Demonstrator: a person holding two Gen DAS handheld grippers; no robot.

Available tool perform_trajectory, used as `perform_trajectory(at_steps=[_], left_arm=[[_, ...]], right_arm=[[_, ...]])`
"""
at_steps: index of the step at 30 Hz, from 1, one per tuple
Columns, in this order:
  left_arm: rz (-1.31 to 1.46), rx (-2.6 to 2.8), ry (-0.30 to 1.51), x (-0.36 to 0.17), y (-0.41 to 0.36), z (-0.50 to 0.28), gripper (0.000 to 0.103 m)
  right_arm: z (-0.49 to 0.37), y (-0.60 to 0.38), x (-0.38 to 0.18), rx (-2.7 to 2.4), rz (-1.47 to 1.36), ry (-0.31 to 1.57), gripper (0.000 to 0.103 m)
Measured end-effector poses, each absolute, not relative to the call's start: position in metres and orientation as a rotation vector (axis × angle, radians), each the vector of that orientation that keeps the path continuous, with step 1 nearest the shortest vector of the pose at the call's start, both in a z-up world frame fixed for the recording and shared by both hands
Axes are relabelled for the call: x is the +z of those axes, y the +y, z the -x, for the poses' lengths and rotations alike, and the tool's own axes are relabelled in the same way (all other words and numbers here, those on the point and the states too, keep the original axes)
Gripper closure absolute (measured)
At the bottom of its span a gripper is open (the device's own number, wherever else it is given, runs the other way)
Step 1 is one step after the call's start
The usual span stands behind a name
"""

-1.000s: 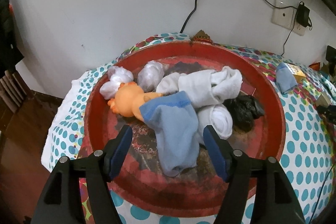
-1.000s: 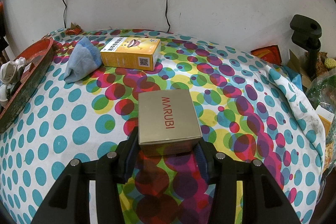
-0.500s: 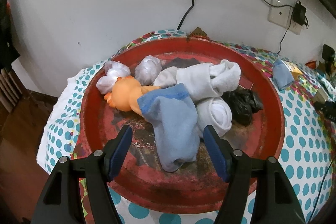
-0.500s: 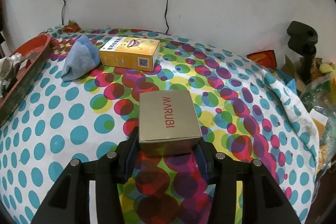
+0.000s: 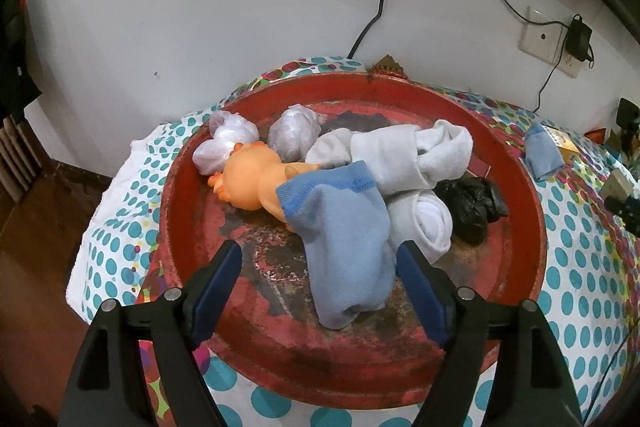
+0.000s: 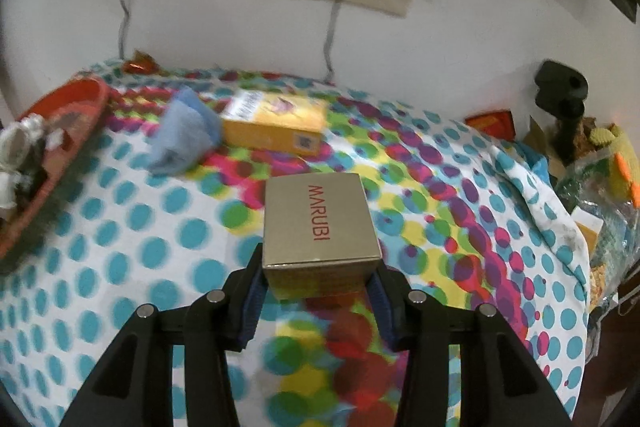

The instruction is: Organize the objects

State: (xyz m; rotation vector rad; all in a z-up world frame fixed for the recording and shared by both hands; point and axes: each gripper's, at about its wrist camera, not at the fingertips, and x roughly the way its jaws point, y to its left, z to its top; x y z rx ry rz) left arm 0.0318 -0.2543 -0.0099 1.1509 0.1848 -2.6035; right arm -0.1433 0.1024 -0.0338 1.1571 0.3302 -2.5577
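Writing: the gold box [image 6: 320, 227] says "MARUBI" in red letters on its top. The yellow box [image 6: 276, 123] far behind it has a small square code on its end; its other print is too blurry to read.
Right tool [image 6: 318, 291]: it points down at a slant. Its two blue pads press on the near end of the gold box, one on each side, and the jaws are closing a bit more.
Left tool [image 5: 320, 267]: it points down at a slant over the near part of the red tray [image 5: 520, 179]. Its jaws are wide and opening. It holds nothing. The toe of the blue sock [image 5: 344, 243] lies between the fingers, not touched.
Red tray: it sits on the left of the spotty desk cloth [image 6: 120, 227]. In it are the blue sock, an orange rubber toy [image 5: 250, 181], white socks [image 5: 404, 155], two clear plastic bundles [image 5: 296, 135] and a black bag [image 5: 470, 207].
Loose on the desk: another blue sock [image 6: 182, 137], just left of the yellow box.
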Motion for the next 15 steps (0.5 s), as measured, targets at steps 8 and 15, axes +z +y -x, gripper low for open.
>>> perform_trajectory(at_steps=[8,15], left_arm=[[-1.128,-2.604,0.172,-0.006,-0.254,-0.033,0.018],[-1.111,-2.593,0.175,-0.004,-0.259,-0.035,0.015]], right_arm=[[0.113,0.042,-0.001,-2.448,-1.083,0.348,0.056],[0.083,-0.008,0.016,-2.418,-1.059,0.383,0.056]])
